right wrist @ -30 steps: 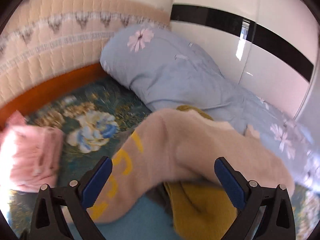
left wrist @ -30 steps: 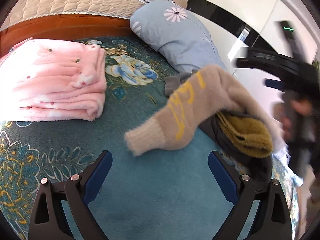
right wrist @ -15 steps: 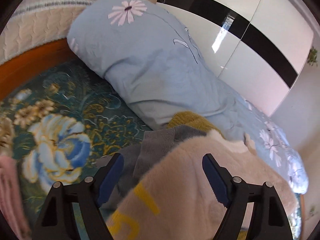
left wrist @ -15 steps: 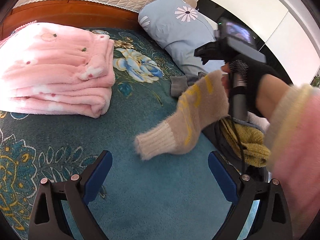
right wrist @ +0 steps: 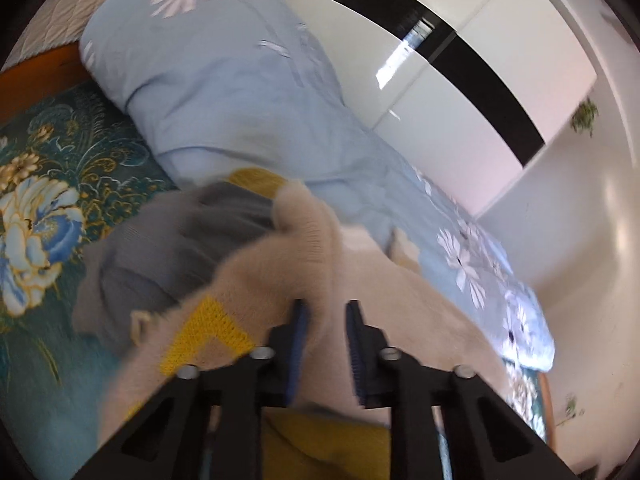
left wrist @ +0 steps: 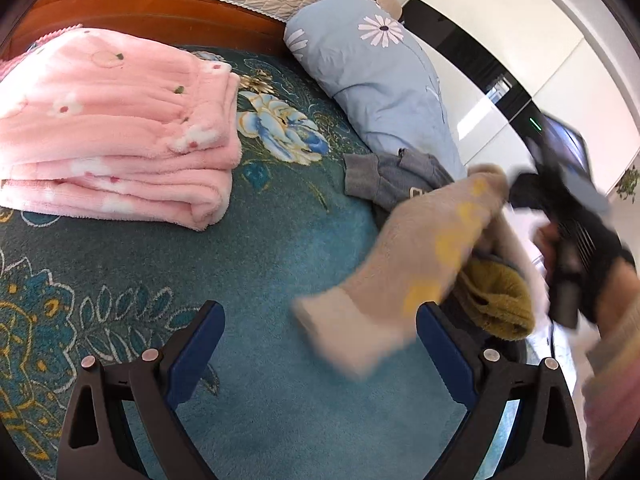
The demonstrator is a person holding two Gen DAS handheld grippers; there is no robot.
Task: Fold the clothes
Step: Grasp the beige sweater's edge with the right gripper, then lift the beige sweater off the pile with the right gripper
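A beige fuzzy sweater [left wrist: 416, 256] with yellow letters lies over a pile holding a grey garment [left wrist: 384, 180] and a mustard knit [left wrist: 500, 300]. My right gripper [right wrist: 326, 320] is shut on a fold of the beige sweater [right wrist: 280, 280] and lifts it; the grey garment [right wrist: 160, 252] lies beneath. In the left wrist view the right gripper [left wrist: 520, 192] appears at the right, blurred. My left gripper [left wrist: 320, 340] is open and empty above the teal bedspread [left wrist: 260, 272], with the sweater's sleeve cuff hanging between its fingers.
A folded pink fleece [left wrist: 108, 128] lies at the left on the bedspread. A light blue pillow [left wrist: 376, 72] with daisies lies behind the pile, also in the right wrist view [right wrist: 240, 92]. A wooden headboard [left wrist: 140, 16] runs along the back.
My right gripper went from open to shut on the beige sweater and pulls it up and right. The sleeve has swung toward my left gripper, which stays open and still.
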